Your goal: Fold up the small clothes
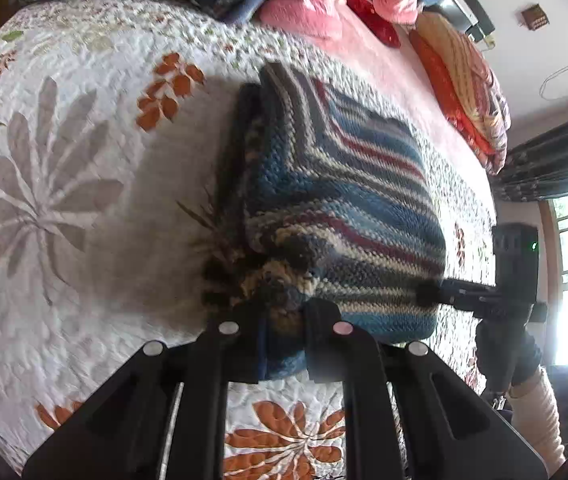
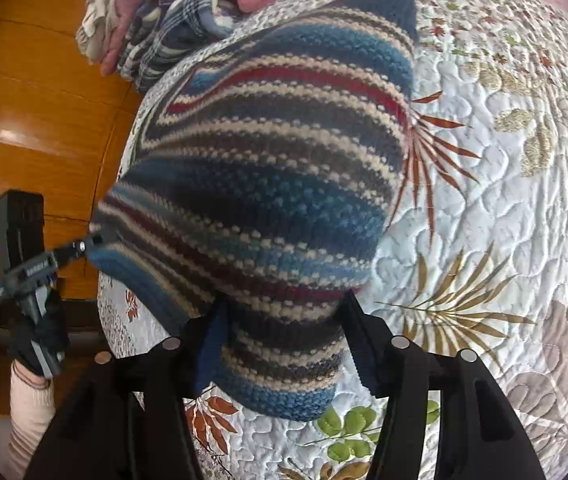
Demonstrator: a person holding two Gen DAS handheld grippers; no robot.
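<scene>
**While both claws hold the knit, the fold is only partly made**

While the striped knitted garment (image 1: pixel 344 208) lies on the quilted bedspread (image 1: pixel 63 160), both claws are clamped onto its near edge. The left claw (image 1: pixel 284 320) pinches a bunched corner, its fingers closed tight on the wool. The right claw (image 2: pixel 279 320) grips the neighbouring corner of the same edge; in the left wrist view its fingertips bite into the fabric at the right side of the garment.

As far as progress goes, the garment already looks doubled over at least once: stripes run in two directions and meet along a diagonal, which suggests one layer lying over another. The held edge seems raised off the bed, so I judge a further fold is in hand, not finished. Carrying that edge across, laying it flat and letting go remain to be done.

Beyond it, a pile of other clothes (image 2: pixel 171 12), plaid and pink, sits at the far end of the bed. Whether those are folded or waiting cannot be told.
</scene>
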